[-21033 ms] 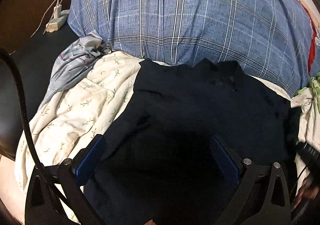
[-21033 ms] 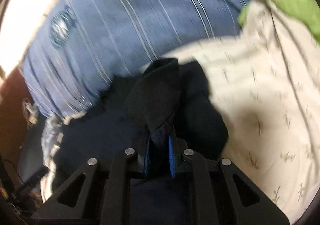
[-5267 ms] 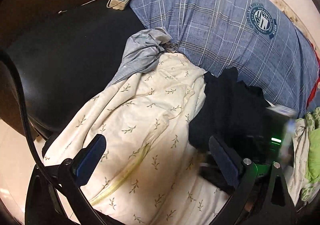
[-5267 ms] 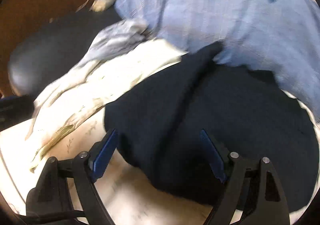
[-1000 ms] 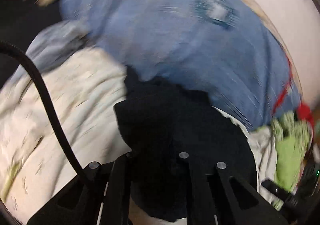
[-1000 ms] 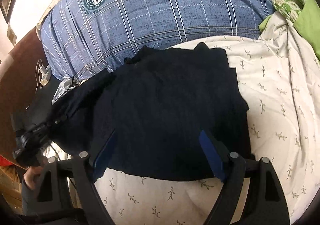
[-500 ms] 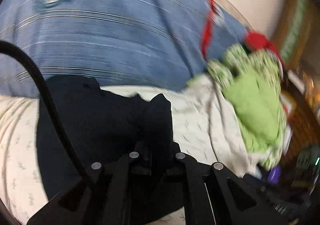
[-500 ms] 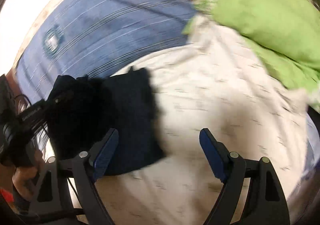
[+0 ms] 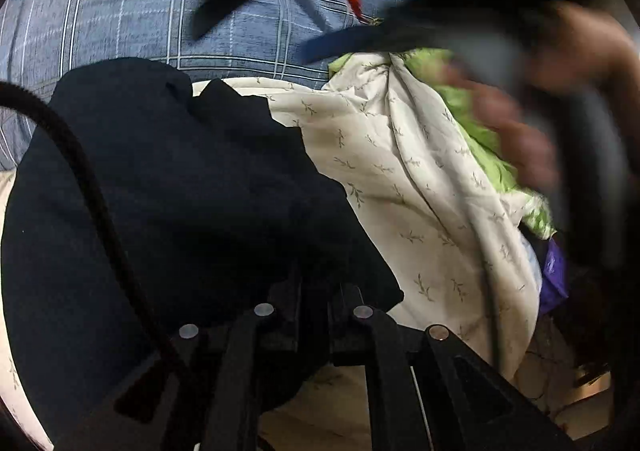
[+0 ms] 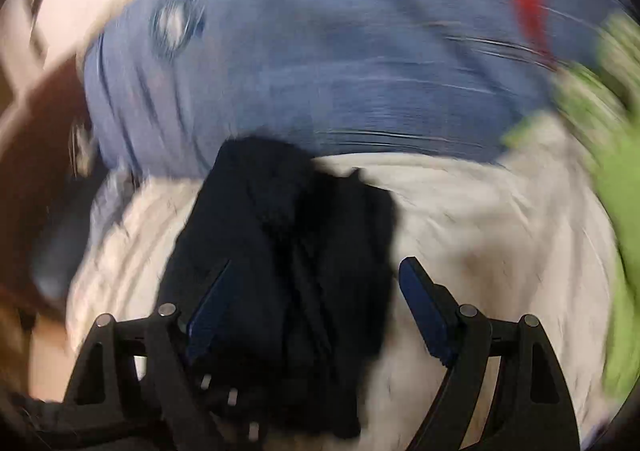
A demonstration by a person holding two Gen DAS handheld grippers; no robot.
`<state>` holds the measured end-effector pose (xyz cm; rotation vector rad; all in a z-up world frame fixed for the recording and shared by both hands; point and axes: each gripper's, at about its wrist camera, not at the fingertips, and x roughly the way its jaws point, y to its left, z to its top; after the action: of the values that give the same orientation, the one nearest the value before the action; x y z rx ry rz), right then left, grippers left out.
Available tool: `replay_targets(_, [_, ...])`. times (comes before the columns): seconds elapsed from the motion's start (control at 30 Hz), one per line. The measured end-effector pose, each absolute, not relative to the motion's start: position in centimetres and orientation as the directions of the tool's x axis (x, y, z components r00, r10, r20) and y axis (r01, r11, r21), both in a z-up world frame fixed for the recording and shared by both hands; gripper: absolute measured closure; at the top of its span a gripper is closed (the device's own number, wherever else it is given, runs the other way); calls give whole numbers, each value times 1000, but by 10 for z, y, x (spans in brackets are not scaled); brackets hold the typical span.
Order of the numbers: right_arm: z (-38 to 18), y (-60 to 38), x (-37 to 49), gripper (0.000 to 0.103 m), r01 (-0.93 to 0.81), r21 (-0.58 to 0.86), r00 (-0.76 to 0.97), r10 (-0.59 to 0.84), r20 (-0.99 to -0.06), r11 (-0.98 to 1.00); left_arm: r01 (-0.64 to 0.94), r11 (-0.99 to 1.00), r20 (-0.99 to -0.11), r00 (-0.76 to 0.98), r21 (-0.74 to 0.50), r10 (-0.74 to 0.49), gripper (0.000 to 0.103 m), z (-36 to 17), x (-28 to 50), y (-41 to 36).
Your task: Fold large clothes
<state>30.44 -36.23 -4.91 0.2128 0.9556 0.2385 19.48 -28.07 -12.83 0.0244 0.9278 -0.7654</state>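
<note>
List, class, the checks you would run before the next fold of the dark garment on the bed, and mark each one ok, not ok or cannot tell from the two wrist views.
1. Left gripper shut on the dark garment: ok.
2. Right gripper open and holding nothing: ok.
3. Garment lies flat and smooth: not ok; it is bunched in lumps.
4. Garment rests on the leaf-print sheet, short of the green cloth: ok.
5. Right-wrist view sharp enough to place a pinch: not ok; it is motion-blurred.
6. Which edge or corner the left gripper holds: cannot tell.
</note>
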Motion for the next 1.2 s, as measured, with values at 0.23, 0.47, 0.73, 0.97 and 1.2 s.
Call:
replay_targets(0.23, [-100,-319,382,20,-163,342,395,379,-837,926,605,738,-734,349,-299,-583,99,-134,201,-277])
replay_targets(0.47, [-114,-322,384,77,-126,459,388,470,-793,879,608,711,-708,324,-353,-627,99,-125,199,-275])
replay_targets(0.73, [-53,-359,335,84,-131,378,533,387,-752,916,687,593,-610,270,-420,-745,99,-90,175,-284])
replay_targets(0.97, [-93,-399,320,85,19,125,501,98,-860,992,656,625,-712,185,-423,-677,98,-132,179,-313])
replay_targets(1.2, [-106,-385,323,85,17,9,491,-1,-871,1000,617,663,-721,213,-424,-659,82,-117,175,-294])
